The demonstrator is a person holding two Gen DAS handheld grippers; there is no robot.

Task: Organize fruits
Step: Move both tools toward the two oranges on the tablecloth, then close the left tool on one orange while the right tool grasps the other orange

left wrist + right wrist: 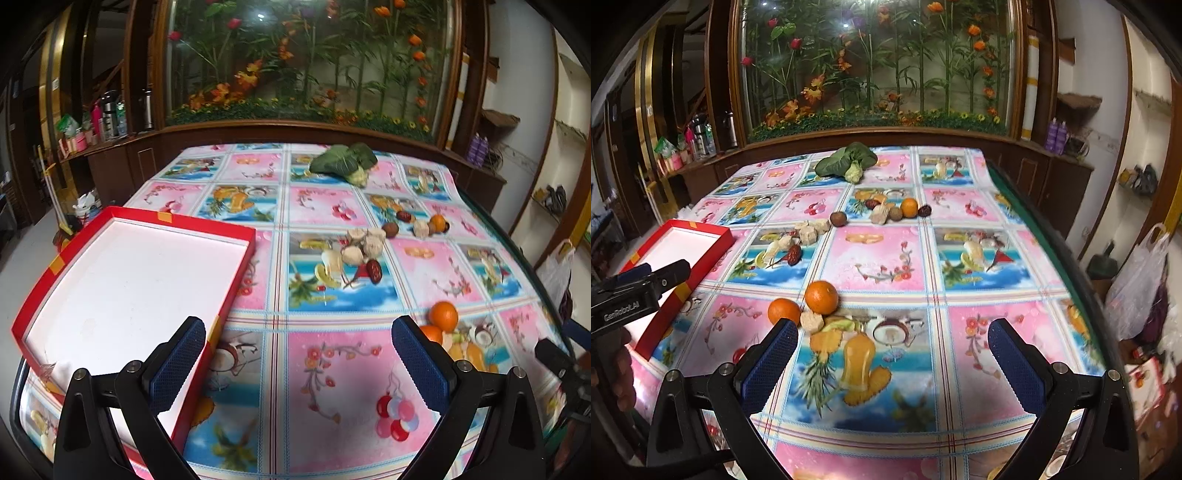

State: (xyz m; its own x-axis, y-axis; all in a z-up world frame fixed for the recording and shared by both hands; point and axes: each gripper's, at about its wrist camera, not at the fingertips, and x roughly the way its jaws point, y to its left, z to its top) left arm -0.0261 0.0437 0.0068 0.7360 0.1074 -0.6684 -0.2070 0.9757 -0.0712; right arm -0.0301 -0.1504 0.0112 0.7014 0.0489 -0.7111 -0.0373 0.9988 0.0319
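Two oranges [821, 297] [783, 311] lie near the front of the table, just ahead of my right gripper [893, 341], which is open and empty. They also show in the left wrist view [443, 316]. A third small orange [909, 207] lies farther back among red dates [793, 254], brown round fruits [838, 218] and pale chunks [808, 233]. A red tray with a white inside [125, 291] sits at the left. My left gripper [298, 343] is open and empty, its left finger over the tray's right edge.
A leafy green vegetable [846, 159] lies at the far end of the table. The tablecloth [879, 258] has a busy printed fruit pattern. A wooden counter and a planted glass case stand behind. A plastic bag [1141, 284] hangs off the right side.
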